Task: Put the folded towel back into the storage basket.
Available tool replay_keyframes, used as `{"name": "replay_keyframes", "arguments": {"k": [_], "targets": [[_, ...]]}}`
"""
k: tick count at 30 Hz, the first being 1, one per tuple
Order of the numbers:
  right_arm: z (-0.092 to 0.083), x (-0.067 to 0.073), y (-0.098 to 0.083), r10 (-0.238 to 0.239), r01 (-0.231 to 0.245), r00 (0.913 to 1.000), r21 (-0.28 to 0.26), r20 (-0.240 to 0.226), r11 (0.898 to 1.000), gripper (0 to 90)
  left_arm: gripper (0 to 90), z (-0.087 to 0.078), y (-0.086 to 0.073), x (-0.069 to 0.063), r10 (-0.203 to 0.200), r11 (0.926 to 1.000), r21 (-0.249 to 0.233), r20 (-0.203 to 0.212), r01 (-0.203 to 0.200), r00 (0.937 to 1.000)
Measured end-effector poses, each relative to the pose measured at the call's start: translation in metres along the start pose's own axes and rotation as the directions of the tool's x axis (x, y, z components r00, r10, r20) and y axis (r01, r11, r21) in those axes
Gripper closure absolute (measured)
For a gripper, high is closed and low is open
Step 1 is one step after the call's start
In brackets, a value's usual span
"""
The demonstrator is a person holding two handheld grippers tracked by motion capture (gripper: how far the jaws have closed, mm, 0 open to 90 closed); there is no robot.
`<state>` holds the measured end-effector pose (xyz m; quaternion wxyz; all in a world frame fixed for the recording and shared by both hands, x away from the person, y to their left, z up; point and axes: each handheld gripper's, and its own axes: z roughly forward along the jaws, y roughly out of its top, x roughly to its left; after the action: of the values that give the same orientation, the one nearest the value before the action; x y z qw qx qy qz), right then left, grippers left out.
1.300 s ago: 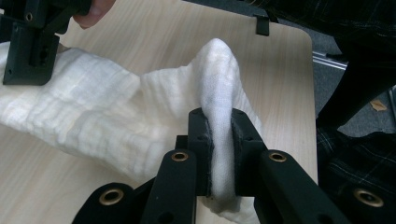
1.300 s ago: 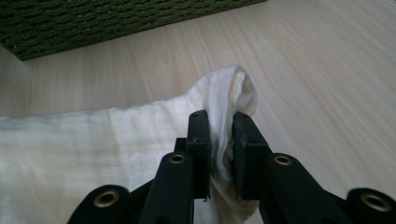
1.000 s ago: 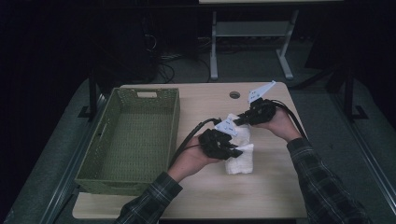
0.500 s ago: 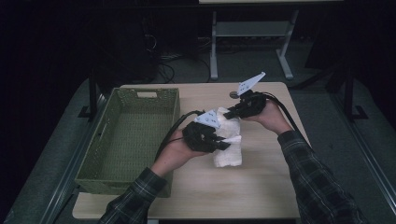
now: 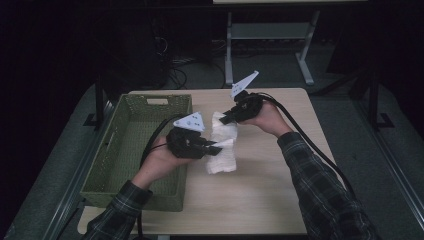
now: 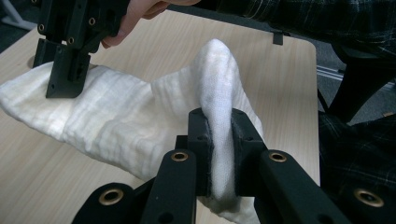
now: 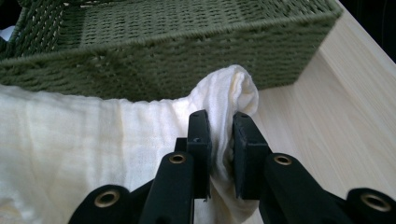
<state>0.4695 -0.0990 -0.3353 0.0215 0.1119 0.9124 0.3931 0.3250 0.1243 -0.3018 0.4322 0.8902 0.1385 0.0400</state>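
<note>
A folded white cloth (image 5: 221,147) hangs between the two grippers above the wooden table (image 5: 260,200). My left gripper (image 5: 216,148) is shut on the cloth's near edge; in the left gripper view the cloth (image 6: 140,112) is pinched between my jaws at the gripper (image 6: 219,154). My right gripper (image 5: 223,119) is shut on the far edge, and in the right gripper view a fold of cloth (image 7: 116,140) sits clamped in the gripper (image 7: 220,149). The right gripper (image 6: 65,70) also shows far off in the left gripper view, gripping the cloth's other end.
A green woven basket (image 5: 135,150) stands on the left part of the table, its wall (image 7: 163,56) just behind the cloth in the right gripper view. The person's plaid sleeves (image 5: 320,190) come in from below. A metal stand (image 5: 270,45) is on the floor beyond the table.
Both grippers have carried the cloth leftward toward the basket and lifted it a little; the cloth now hangs stretched between them instead of lying bunched on the table.
</note>
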Motion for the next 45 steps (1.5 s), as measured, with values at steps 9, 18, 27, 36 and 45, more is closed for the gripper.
{"name": "replay_keyframes", "arguments": {"k": [9,18,27,36,45], "targets": [[0.021,0.005,0.033,-0.05,0.05,0.9987,-0.008,-0.01,0.999,78.6,80.5,-0.031,-0.017,0.006,-0.02,0.9998,-0.006,-0.029,0.02,0.9994],[0.04,0.01,0.06,-0.071,0.071,0.9974,-0.016,-0.008,0.997,78.7,80.4,-0.055,-0.034,0.011,-0.044,0.999,0.004,-0.069,0.044,0.9967],[0.06,0.015,0.082,-0.096,0.096,0.9953,-0.026,-0.011,0.995,78.8,80.4,-0.078,-0.049,0.015,-0.058,0.998,0.019,-0.107,0.06,0.9926],[0.082,0.017,0.095,-0.09,0.089,0.9958,-0.05,-0.019,0.995,78.8,80.4,-0.096,-0.064,0.021,-0.079,0.9959,0.032,-0.133,0.084,0.988],[0.105,0.022,0.106,-0.1,0.098,0.9947,-0.058,-0.025,0.993,78.8,80.3,-0.11,-0.08,0.025,-0.095,0.9939,0.041,-0.152,0.102,0.9838]]}}
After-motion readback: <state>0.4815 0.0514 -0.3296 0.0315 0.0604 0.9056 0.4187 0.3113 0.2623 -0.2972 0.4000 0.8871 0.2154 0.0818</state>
